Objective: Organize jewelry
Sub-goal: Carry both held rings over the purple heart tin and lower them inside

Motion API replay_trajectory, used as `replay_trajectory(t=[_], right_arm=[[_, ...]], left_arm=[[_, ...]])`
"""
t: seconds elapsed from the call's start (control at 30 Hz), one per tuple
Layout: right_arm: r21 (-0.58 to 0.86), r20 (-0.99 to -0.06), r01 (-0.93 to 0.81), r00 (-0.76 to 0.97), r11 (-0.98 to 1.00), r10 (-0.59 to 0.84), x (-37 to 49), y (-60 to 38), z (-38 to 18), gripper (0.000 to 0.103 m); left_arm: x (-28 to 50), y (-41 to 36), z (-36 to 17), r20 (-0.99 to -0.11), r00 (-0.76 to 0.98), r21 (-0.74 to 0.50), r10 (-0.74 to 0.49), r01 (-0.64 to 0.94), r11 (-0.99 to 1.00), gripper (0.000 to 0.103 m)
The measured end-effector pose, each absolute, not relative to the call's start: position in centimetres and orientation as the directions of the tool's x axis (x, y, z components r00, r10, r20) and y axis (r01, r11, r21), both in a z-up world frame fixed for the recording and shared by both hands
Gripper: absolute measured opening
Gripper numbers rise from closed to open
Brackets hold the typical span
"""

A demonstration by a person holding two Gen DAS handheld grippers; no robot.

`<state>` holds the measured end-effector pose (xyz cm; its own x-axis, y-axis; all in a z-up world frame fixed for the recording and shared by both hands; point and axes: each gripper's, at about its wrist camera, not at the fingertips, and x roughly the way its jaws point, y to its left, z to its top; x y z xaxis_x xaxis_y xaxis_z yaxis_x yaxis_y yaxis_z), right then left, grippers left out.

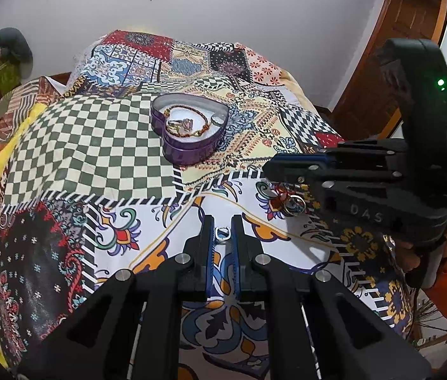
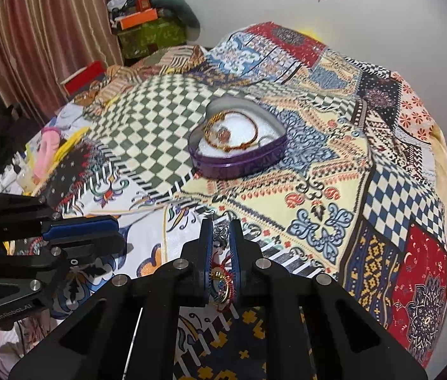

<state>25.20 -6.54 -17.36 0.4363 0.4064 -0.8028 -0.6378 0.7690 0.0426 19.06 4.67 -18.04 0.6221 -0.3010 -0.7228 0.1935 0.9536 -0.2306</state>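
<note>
A purple heart-shaped tin stands open on the patchwork bedspread, holding a gold and red bracelet and small pieces. My left gripper is shut on a small silver ring, low over the spread in front of the tin. My right gripper is shut on a red-thread bracelet with a round charm; it hangs under the fingers in the left wrist view. The right gripper sits right of the left one.
The patchwork bedspread covers the bed. Cluttered boxes and clothes lie at the far left by a striped curtain. A wooden door stands at the right, a white wall behind.
</note>
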Motion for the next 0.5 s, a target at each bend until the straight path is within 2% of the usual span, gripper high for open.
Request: replay_trajectory(t=[0.5], right_arm=[[0.058, -0.701, -0.597, 0.546, 0.8, 0.458, 26.2, -7.4, -12.0, 0.009]], left_arm=[[21.5, 5.4, -14.9, -0.679, 0.688, -0.193, -0.257, 0.171, 0.966, 0.008]])
